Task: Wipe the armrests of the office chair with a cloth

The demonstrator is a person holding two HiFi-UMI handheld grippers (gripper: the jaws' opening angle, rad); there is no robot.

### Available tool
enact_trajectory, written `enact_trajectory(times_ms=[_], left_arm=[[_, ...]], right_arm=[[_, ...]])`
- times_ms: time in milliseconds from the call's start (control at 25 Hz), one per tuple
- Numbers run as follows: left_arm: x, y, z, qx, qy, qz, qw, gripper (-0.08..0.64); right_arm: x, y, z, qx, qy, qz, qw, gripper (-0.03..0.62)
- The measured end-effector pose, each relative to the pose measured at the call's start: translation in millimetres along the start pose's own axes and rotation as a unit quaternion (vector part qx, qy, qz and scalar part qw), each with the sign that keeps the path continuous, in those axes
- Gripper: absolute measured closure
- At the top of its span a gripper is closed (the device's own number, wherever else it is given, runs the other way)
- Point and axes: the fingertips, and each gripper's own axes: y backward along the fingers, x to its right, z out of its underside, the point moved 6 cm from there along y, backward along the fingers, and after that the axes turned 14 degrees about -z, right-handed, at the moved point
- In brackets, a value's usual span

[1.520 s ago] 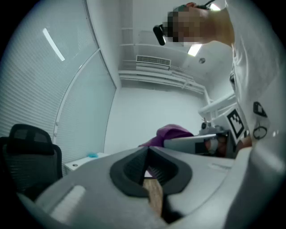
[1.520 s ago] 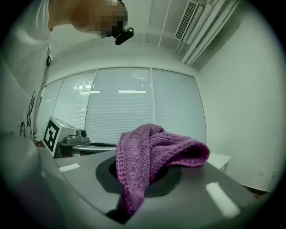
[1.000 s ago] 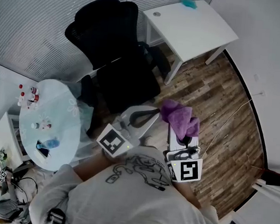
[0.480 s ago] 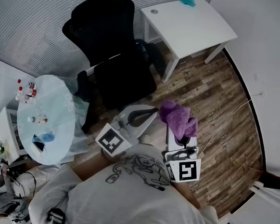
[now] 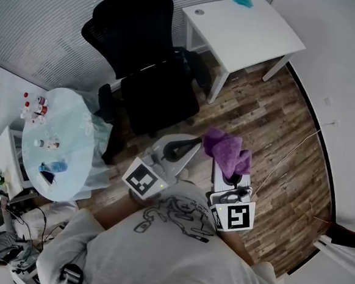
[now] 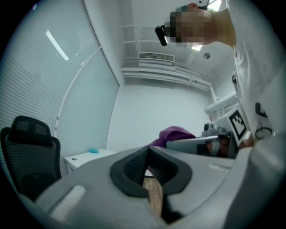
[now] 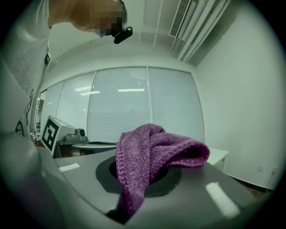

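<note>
Your right gripper (image 5: 223,166) is clenched on the purple cloth (image 5: 225,147). In the right gripper view the cloth (image 7: 156,150) is pinched between the jaws and bunches up over them, with a fold flopping to the right. You hold it close to your body, above the wooden floor (image 5: 271,115) and well apart from the office chair (image 5: 144,62).

Your left gripper (image 5: 191,142) sits just beside the right one, on its left. Its jaws are pressed together at the tips with nothing between them, as the left gripper view (image 6: 148,150) shows.

The office chair stands farther out and to the left of both grippers, and neither gripper touches it. Its armrests are black against black. The dark bar at the seat's left edge (image 5: 107,102) is probably one of them, but it is hard to be sure.

To the far right of the chair is a white desk (image 5: 247,33) with a small teal object (image 5: 240,0) at its far edge. On the left is a round glass table (image 5: 74,127) carrying a few bottles (image 5: 33,105).
</note>
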Motion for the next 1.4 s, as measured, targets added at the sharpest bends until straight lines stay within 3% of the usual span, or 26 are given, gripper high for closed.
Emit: enact_trajectory(times_ms=[600,1400], left_arm=[[-63,-52,3,0.004,0.007,-0.008,0.9999,0.560],[-244,-155,-24,0.004,0.000,0.002,1.0000,0.560]], right_arm=[[53,-63,2,-0.012,0.003,-0.005,1.000,0.557],[153,-251,-25,-0.026,0.019,-0.008,0.999,0.557]])
